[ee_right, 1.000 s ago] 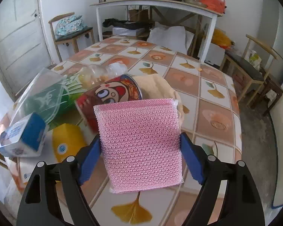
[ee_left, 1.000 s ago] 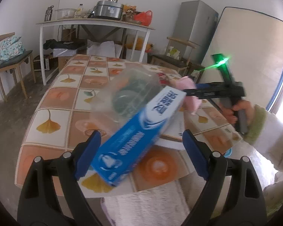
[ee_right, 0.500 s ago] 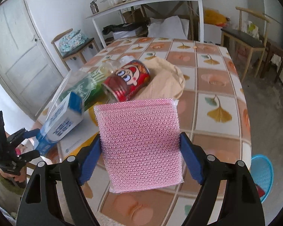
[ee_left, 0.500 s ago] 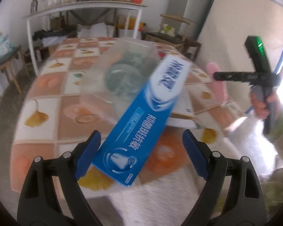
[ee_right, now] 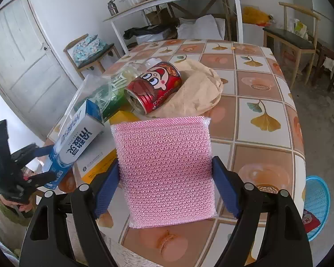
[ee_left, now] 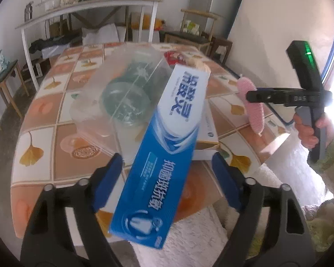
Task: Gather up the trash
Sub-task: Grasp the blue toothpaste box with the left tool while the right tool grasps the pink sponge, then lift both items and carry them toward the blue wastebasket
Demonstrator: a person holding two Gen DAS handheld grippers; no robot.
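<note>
While both tools had drawn back toward the near edge of the tiled, leaf-patterned surface, each came away loaded. Over the last second the left tool had lifted the long blue-and-white toothpaste carton up and away from the clear plastic bag holding something green; the carton sat slanted between the blue pads, which looked spread wide in the left wrist view, so the grip itself could only be judged from the right wrist view, where the carton hung off that tool in mid-air. The right tool was clenched on the pink mesh scouring sponge, now held nearer the surface's edge than the red cartoon-printed can, which lay on its side on a crumpled beige paper wrapper. A blue mesh basket stood on the floor beyond the surface's right edge, and it seemed the likely drop point. The can, wrapper and bag remained uncollected.
</note>
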